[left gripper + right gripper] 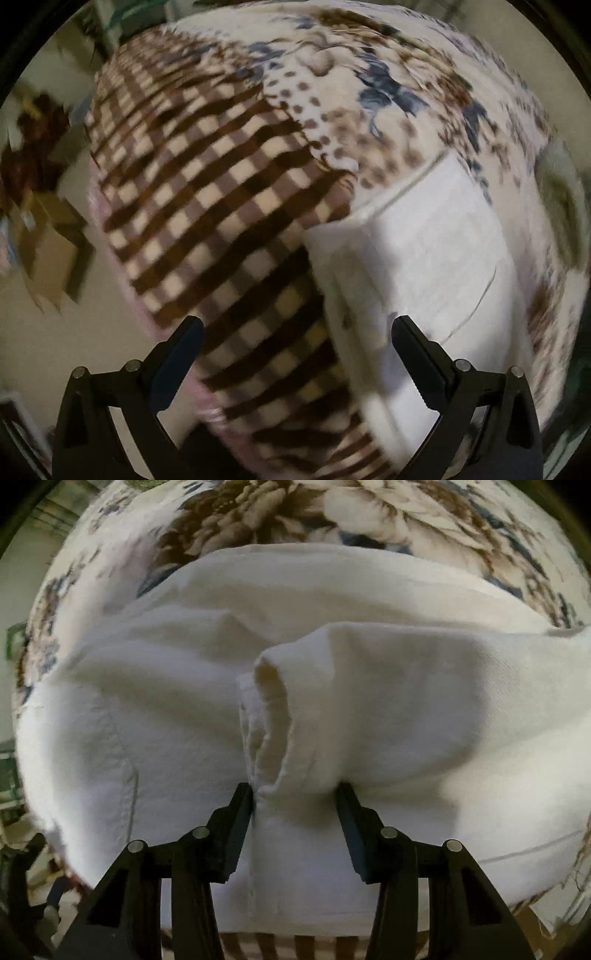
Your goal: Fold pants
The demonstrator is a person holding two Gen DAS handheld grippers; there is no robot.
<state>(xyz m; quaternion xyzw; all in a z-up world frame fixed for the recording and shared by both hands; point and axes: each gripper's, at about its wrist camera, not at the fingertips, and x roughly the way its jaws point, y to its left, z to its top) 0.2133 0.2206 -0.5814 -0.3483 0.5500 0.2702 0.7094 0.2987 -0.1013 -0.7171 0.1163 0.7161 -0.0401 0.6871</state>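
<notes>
- Right gripper (293, 794) is seen pinching a bunched ridge of the white pants (369, 701), with cloth pressed between both fingers near the close edge of the garment.
- Left gripper (297, 332) is held spread with nothing between its fingers, hovering above the blanket (221, 184) just left of the pants (424, 258).
- Pants are laid on the patterned blanket on a bed, toward its right side in the left wrist view.
- Progress, as judged: at least one fold looks done, since a compact, straight-edged white block is shown; the lifted ridge suggests another fold is under way. Final folding and flattening appear left.
- Left wrist view alone shows the outline of the pants, the checked and floral blanket zones, and a cardboard box (51, 251) on the floor at far left; heavy motion blur is noted.
- Right wrist view alone shows the grip, the layered cloth and a seam line (131, 797) at left; the overall shape is cut off.
</notes>
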